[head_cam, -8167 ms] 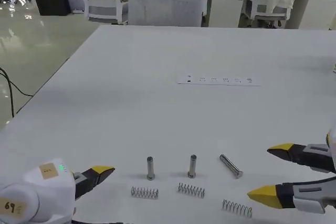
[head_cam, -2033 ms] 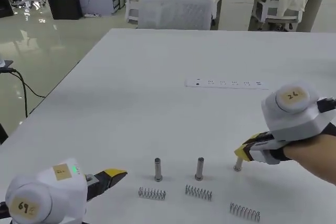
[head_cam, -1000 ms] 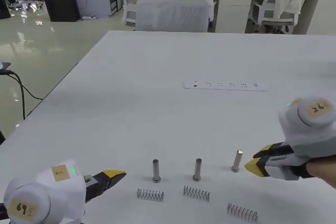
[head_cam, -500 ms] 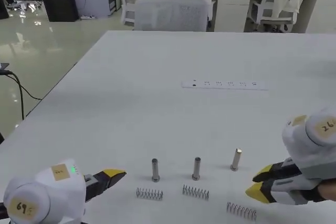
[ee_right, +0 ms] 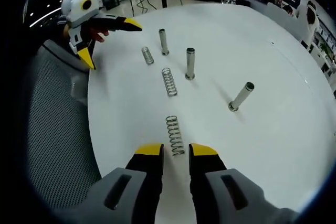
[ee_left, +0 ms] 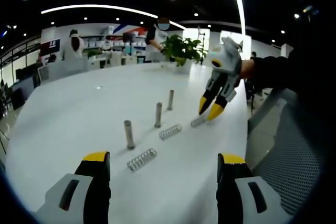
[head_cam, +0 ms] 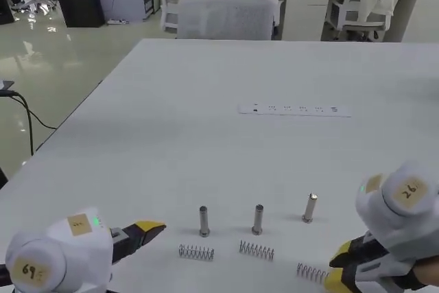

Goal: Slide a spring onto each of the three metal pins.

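So the right tool sits low at the near end of the rightmost spring, jaws narrow with the coil end between the tips, not pinched yet. Left tool hangs wide open off to the side. All three pins stand on the white surface, other two springs lying beside them.

white table, power strip, grey chair

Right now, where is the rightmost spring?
In the head view the rightmost spring lies at lower right, just in front of the rightmost metal pin, with its right end at the tips of the right gripper.
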`<state>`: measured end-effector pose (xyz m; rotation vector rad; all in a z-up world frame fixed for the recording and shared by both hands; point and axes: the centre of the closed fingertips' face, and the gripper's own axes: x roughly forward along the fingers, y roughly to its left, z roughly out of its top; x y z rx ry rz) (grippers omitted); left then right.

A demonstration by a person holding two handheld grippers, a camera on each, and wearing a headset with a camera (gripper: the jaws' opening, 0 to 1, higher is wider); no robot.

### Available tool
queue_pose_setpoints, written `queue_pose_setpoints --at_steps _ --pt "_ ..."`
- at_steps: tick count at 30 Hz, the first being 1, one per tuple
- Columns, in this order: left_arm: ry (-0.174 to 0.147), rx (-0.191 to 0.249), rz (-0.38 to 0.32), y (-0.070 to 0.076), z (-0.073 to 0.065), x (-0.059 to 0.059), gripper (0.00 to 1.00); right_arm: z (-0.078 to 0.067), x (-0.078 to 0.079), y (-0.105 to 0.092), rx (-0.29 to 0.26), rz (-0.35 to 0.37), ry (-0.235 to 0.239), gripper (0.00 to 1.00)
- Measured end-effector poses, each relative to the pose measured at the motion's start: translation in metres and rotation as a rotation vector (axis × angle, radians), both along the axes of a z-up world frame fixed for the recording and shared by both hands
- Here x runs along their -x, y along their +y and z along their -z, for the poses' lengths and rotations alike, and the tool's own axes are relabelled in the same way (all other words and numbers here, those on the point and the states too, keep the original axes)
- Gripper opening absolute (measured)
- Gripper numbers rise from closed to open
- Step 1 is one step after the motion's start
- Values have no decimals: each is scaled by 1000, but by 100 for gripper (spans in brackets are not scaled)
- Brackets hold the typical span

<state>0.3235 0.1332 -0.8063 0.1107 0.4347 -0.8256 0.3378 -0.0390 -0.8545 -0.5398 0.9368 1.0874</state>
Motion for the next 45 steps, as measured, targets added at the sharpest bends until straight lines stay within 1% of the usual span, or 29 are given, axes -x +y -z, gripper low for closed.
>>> queue_pose_setpoints --at_steps 2,10,13,16,21,24,30,33,37,40,44,45 --pt "1 0 0 0 0 0 80 4 1 -1 23 -17 -2 17" --pt "2 2 -4 1 1 0 80 11 3 -2 56 -54 -12 14" --pt "4 3 -4 0 1 0 80 11 0 -2 59 -58 -26 11" --pt "3 5 -3 0 0 0 80 11 -1 -4 71 -77 -52 9" --pt "3 5 0 0 0 1 79 11 -2 -4 81 -85 -62 8" --pt "3 8 1 -1 0 1 78 10 -1 -3 75 -81 -57 8" --pt "10 10 12 -2 -1 4 71 3 -2 -2 57 -70 -57 8" --pt "14 15 24 -4 -1 6 64 2 -1 -2 55 -67 -55 8" --pt "17 22 44 -7 0 9 57 -4 1 1 42 -67 -52 8" --pt "23 27 57 -10 0 10 55 -10 3 7 16 -73 -48 8" --pt "34 32 90 -16 1 14 45 -18 6 17 -11 -89 -46 8" --pt "35 28 95 -18 1 14 46 -21 7 21 -19 -98 -46 8"
